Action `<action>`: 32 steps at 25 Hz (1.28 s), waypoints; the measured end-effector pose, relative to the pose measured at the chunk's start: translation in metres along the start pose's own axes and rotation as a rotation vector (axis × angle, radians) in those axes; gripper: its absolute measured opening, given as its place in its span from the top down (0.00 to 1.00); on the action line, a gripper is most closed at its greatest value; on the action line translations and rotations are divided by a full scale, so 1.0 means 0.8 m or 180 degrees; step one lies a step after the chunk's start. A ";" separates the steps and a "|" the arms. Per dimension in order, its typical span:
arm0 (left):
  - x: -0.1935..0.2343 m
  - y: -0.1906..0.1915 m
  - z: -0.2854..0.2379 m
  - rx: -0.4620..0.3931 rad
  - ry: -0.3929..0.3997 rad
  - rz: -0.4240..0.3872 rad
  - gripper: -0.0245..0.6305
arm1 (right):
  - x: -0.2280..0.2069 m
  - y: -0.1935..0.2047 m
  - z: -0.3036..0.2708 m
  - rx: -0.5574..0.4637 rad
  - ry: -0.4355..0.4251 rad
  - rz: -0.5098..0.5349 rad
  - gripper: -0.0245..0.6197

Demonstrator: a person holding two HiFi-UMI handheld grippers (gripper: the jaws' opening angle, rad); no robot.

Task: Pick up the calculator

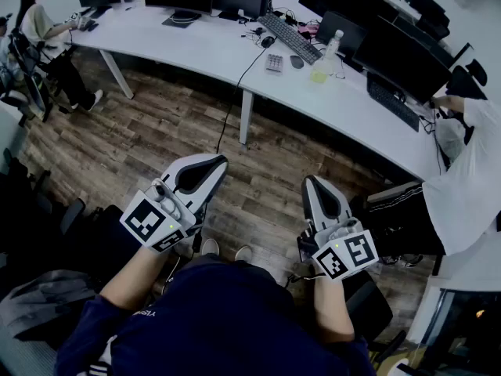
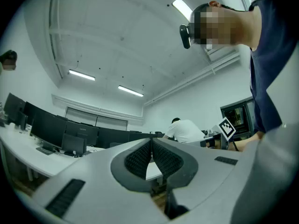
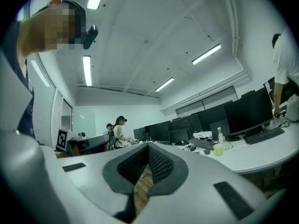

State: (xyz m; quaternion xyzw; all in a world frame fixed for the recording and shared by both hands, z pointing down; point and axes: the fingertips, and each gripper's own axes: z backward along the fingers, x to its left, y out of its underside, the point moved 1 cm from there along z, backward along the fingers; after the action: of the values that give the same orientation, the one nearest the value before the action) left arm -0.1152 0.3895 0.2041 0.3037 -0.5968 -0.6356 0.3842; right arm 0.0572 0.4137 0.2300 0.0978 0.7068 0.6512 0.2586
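In the head view the calculator (image 1: 274,62) is a small grey keypad lying flat on the long white desk (image 1: 203,45), beside a mouse (image 1: 296,61) and a dark keyboard (image 1: 290,37). Both grippers hover low over the wooden floor, well short of the desk and apart from the calculator. My left gripper (image 1: 219,163) is shut with nothing between its jaws; in its own view the ribbed pads meet at the left gripper's tip (image 2: 151,141). My right gripper (image 1: 310,182) is also shut and empty, pads together at the right gripper's tip (image 3: 148,146).
A clear bottle (image 1: 329,52) and a green cup (image 1: 318,74) stand just right of the calculator. Monitors (image 1: 399,57) line the desk's far edge. One person sits at the far left (image 1: 43,30), another in a white shirt stands at the right (image 1: 470,171). A desk leg (image 1: 245,116) stands ahead.
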 end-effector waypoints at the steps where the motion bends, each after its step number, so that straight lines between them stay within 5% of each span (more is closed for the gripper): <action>1: -0.001 0.000 0.000 0.0006 0.0004 -0.0001 0.91 | 0.000 0.000 0.000 0.0001 0.0003 0.0001 0.96; 32: 0.014 0.014 -0.022 0.0068 0.0037 0.0028 0.91 | -0.016 0.008 -0.022 0.0076 0.0000 0.0004 0.95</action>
State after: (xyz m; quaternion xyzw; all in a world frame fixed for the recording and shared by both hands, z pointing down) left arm -0.1049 0.3709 0.2140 0.3088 -0.6027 -0.6257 0.3872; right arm 0.0580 0.3930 0.2394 0.1014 0.7144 0.6428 0.2570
